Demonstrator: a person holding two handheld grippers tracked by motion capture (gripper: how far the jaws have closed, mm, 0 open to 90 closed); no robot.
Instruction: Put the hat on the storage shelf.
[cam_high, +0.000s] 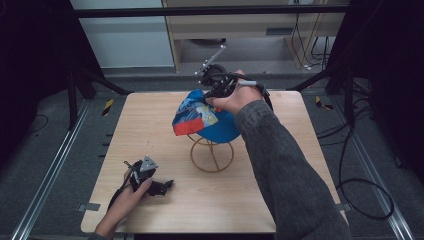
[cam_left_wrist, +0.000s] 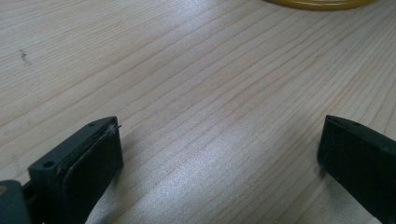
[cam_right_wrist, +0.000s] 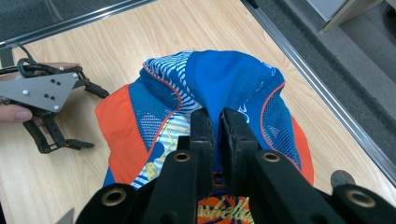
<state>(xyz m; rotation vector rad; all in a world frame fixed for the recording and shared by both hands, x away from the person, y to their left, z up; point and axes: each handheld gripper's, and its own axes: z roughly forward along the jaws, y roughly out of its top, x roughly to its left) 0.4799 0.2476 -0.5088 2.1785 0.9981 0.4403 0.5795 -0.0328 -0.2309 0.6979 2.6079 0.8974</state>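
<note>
1. Blue and orange fabric, a cap (cam_right_wrist: 219, 84), is pinched at its crown fold between the right tongs (cam_right_wrist: 217, 122), whose jaws stand almost together with just that thin fold between the pads. The cap sits draped over a yellow wire stand (cam_high: 211, 155), directly under these tongs.
2. The grip looks shallow: only a ridge of cloth is caught, so a quick lift could let it slide out and the cap would drop back askew.
3. If the cap snags on the stand's top ring, pulling sideways could tip the light stand over.
4. The left tongs (cam_high: 150, 182) rest low on the surface (cam_left_wrist: 196, 93) with jaws wide apart and nothing between them, well apart from the stand; the stand's yellow base ring (cam_left_wrist: 317, 3) lies ahead of them.
5. Room: bare wood lies between the two tongs. Beyond the right tongs the far edge of the surface is near, with a drop to the floor, so a move that way has little margin.
</note>
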